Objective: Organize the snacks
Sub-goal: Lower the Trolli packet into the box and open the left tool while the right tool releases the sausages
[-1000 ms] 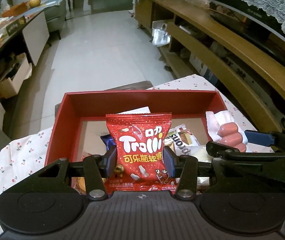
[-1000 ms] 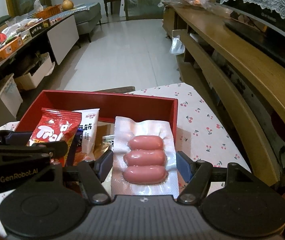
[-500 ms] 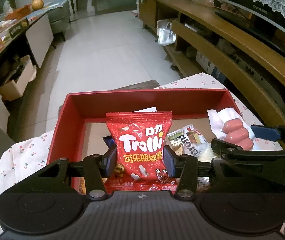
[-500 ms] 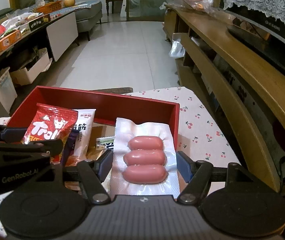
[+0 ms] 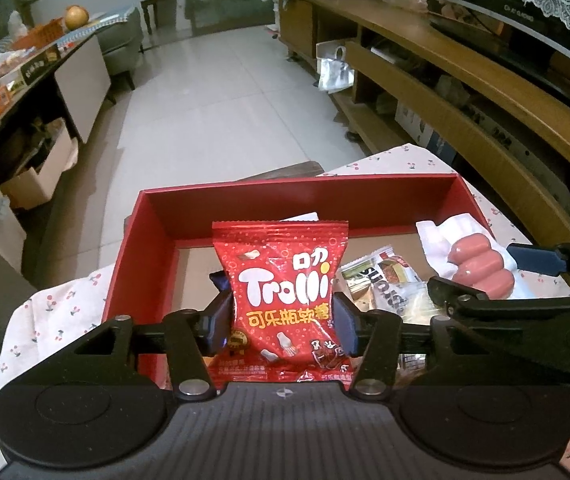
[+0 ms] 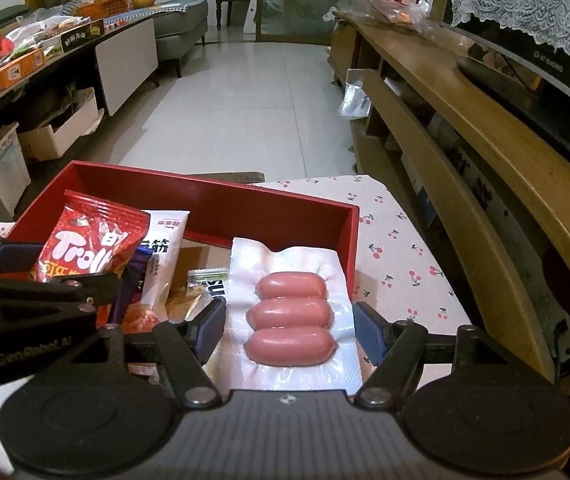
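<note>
1. Small table under a cherry-print cloth, carrying an open red box; beyond it pale floor tiles, a long wooden shelf unit on the right, a cluttered counter on the left.
2. Counted: one red Trolli bag, one sealed sausage pack with three sausages, one white packet, two grippers.
3. Left gripper: jaws just been opening, bag upright between them over the box, pads at its edges.
4. Right gripper: jaws spread wide, closed on the sausage pack at the box's right end.
5. Other snacks in the box half buried, labels unreadable.
</note>
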`<state>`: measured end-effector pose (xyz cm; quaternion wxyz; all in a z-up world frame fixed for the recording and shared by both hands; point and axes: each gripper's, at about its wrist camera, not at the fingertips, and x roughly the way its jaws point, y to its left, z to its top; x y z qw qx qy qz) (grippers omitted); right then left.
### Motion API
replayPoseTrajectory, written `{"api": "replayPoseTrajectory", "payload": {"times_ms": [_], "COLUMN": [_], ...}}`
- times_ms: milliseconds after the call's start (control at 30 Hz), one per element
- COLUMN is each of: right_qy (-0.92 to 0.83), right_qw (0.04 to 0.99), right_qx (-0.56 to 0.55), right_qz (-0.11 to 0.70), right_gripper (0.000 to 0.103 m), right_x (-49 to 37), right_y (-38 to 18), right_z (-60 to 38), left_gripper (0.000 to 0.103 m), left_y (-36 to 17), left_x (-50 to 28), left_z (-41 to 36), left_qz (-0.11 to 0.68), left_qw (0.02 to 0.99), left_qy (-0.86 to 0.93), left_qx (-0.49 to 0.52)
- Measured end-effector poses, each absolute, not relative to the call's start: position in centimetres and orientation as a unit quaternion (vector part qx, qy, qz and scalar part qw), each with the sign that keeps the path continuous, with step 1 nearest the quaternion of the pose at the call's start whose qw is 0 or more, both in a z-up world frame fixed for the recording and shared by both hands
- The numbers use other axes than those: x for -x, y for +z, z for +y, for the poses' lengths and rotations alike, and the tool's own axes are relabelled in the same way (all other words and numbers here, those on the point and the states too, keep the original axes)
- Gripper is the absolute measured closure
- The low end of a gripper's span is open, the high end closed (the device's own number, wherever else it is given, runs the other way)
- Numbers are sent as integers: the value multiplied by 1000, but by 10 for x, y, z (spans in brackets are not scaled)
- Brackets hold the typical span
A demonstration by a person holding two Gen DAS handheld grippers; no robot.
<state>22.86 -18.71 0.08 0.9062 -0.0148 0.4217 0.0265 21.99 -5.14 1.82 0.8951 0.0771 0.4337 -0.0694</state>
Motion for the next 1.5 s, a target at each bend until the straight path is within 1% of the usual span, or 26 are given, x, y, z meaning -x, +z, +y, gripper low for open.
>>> {"api": "replayPoseTrajectory", "payload": {"times_ms": [133,467,733,867,1233,1500], "right_qy": [26,24,16,12,10,5], "right_qw": [905,906,913,915,917,923], "right_qx": [12,15,5,0,-9,-25], "right_qz": [424,422,408,403,398,385], "right_gripper": [7,5,3,1,0,0], "right_x": [-229,-227,-224,-223,-223,-218], "right_y": [0,3,12,15,19,29], "right_z": [-188,-191,-194,-196,-199,-206], "left_gripper": [34,23,19,19,18,15], "left_y": [19,25,33,35,40,45], "left_x": [-220,-218,-217,-216,-215,-212], "left_z": [-51,-49,-46,-46,-45,-46], "left_qz": [431,421,412,410,404,398], "left_qw": [896,901,906,907,910,913], "left_qy": [-68,-68,-66,-65,-67,-66], "left_qx": [-79,-78,-68,-67,-61,-58]}}
